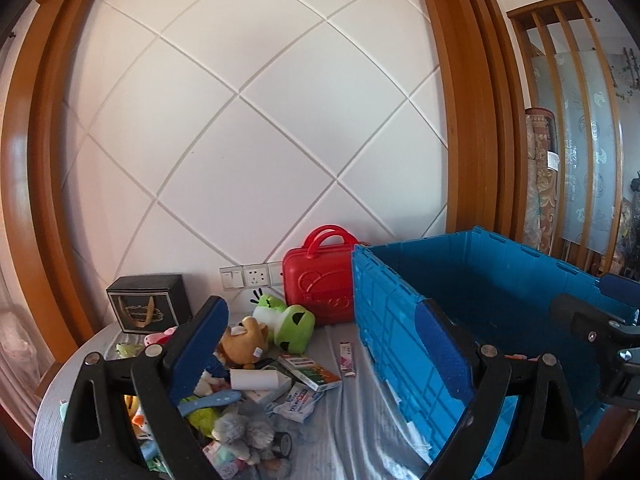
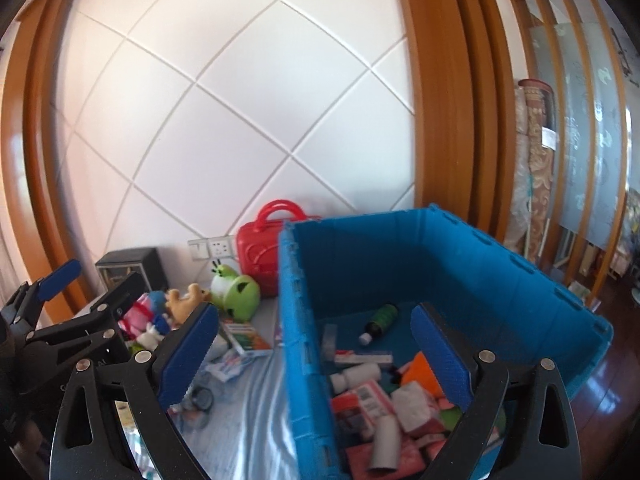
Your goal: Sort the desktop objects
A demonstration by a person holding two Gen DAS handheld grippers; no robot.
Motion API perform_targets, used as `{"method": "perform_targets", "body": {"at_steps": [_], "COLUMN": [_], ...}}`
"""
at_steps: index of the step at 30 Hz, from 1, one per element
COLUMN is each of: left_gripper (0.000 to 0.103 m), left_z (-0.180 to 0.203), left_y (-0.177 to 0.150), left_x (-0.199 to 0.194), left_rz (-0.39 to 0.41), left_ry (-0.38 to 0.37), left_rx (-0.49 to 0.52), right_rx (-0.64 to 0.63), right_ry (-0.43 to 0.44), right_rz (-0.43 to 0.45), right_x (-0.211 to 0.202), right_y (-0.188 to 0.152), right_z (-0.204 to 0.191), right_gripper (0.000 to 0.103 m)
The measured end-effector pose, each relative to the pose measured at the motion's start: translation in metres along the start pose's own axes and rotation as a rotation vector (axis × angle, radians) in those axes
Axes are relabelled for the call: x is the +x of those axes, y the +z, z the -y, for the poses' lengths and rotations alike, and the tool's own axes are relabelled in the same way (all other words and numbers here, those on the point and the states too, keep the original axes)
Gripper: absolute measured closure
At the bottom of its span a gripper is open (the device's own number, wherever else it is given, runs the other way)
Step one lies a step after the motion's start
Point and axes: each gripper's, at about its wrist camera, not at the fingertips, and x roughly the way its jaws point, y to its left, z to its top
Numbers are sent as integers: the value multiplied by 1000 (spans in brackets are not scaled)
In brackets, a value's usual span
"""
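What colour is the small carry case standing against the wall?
Red case, handle included; clearest in the left wrist view.

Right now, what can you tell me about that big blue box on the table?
The blue plastic crate is a large open-topped bin with ribbed outer walls and a notched rim. It stands upright on the cloth-covered table, just in front of the red carry case. Inside lie sorted items: a dark green bottle, a white bottle, cardboard tubes and small packages. Nothing grips it.
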Motion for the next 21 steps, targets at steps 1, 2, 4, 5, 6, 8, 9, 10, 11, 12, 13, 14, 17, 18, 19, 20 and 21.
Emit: {"method": "perform_targets", "body": {"at_steps": [1,2,4,5,6,8,9,10,11,12,13,14,17,18,19,20,21], "left_gripper": [7,7,7,7,7,7,7,7,7,7,7,7,7,7,7,7,7], "left_z": [-9,-17,-32,-41,-47,-61,-67,-73,-77,-81,-86,-91,-100,-101,-102,-101,-99], "left_y": [-1,-1,-2,-4,-4,-6,-8,-9,-10,-11,-12,-14,-19,-21,-24,-26,-28], "left_x": [-4,-6,-11,-14,-15,-20,-23,-26,-30,-32,-35,-38,-43,-46,-49,-51,-54], "left_rz": [7,11,13,14,14,13,18,25,32,38,44,50,45,45,47,50,52], "left_ry": [10,16,15,16,20,28,31,41,54,67,78,83,63,57,58,67,79], "left_rx": [5,7,6,7,7,10,14,19,24,28,31,32,23,23,24,27,29], "right_rx": [3,4,2,2,5,8,10,13,17,20,23,27,34,34,35,36,35], "right_ry": [8,12,13,16,20,23,23,24,24,24,22,21,16,14,13,17,19], "right_rz": [5,9,16,17,17,19,19,19,18,19,21,23,25,23,21,22,28], "right_x": [-2,-3,-7,-9,-10,-12,-13,-13,-14,-14,-15,-16,-20,-22,-23,-26,-30], "right_y": [-1,-2,-5,-6,-8,-11,-13,-15,-17,-19,-22,-25,-34,-36,-39,-42,-43], "right_z": [-7,-15,-32,-40,-49,-62,-70,-77,-84,-90,-94,-100,-109,-111,-112,-112,-111], "right_gripper": [4,3,2,2,2,2,2,2,2,2,2,2,2,2,2,2,1]}}
